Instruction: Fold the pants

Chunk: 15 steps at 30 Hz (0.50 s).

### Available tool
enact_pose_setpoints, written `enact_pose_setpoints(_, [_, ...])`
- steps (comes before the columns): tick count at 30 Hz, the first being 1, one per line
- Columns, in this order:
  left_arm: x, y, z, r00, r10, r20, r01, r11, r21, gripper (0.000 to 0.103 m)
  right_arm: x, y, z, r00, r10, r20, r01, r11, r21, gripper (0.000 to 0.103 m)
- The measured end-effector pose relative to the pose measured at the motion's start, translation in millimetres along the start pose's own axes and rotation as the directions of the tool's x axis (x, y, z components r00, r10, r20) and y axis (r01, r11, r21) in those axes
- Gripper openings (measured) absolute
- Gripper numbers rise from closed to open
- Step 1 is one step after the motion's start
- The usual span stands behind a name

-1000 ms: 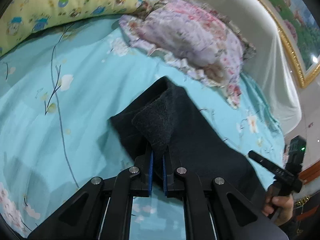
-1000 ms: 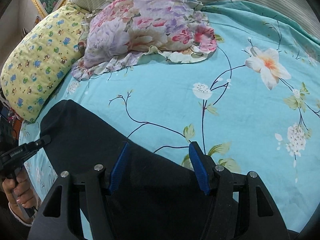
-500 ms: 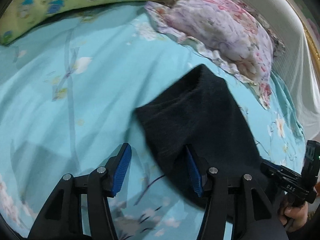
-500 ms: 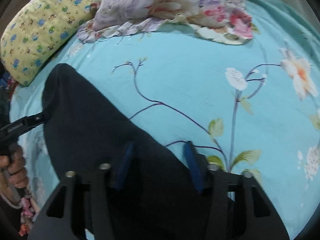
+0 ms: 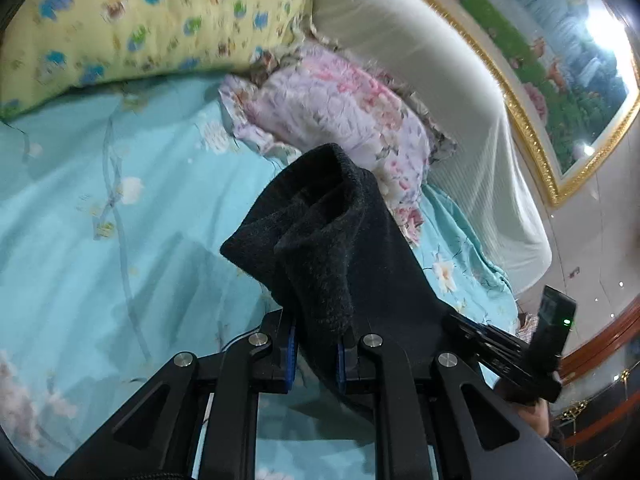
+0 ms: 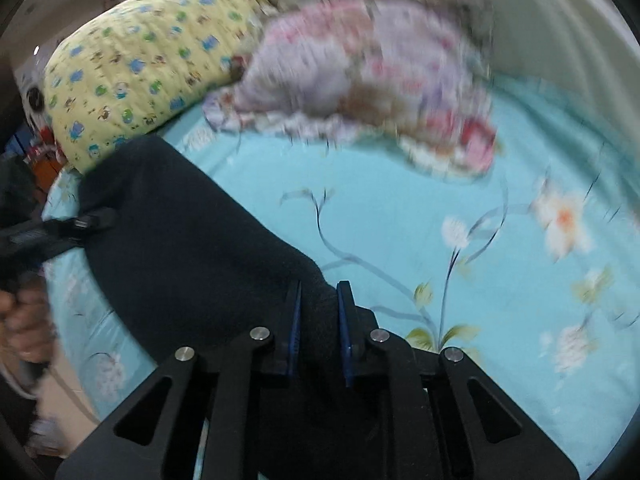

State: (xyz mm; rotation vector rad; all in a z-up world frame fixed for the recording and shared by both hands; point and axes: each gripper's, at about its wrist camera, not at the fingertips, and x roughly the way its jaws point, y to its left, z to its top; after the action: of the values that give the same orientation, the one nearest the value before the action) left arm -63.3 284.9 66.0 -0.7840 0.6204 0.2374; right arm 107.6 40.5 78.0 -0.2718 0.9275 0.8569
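In the left wrist view, your left tool (image 5: 314,354) is pinching a thick fold of the black pants (image 5: 320,248), the blue pads pressed against the cloth on both sides. The pants bunch up in front of the tool, lifted above the blue bed sheet (image 5: 120,260), and the cloth runs on rightward to your right tool (image 5: 460,322), which touches its far edge. Beyond lie a floral pillow (image 5: 336,108) and a yellow pillow (image 5: 152,20), with a gold-framed picture (image 5: 560,60) on the wall.

In the right wrist view, blurred by motion, your right tool (image 6: 318,330) is clamped on another fold of the pants (image 6: 180,240). The cloth stretches away to the left, over the sheet (image 6: 460,280), to your left tool (image 6: 96,218), which meets its far end. The two pillows lie near the head of the bed.
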Motion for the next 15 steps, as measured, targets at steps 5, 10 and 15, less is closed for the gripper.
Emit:
enact_pose_setpoints(5, [0.2, 25.0, -6.0, 0.997, 0.082, -0.011, -0.082, 0.997, 0.004, 0.013, 21.3, 33.5, -2.0, 0.996, -0.076, 0.050, 0.080, 0.994, -0.078, 0.017])
enact_pose_setpoints(10, [24.1, 63.0, -17.5, 0.987, 0.144, -0.072, -0.144, 0.990, -0.005, 0.013, 64.5, 48.1, -13.8, 0.995, -0.098, 0.016, 0.099, 0.992, -0.079, 0.019])
enact_pose_setpoints(15, [31.7, 79.4, -34.6, 0.979, 0.176, -0.100, -0.174, 0.984, 0.031, 0.023, 76.2, 39.3, -24.1, 0.991, -0.130, 0.008, 0.130, 0.991, -0.015, 0.053])
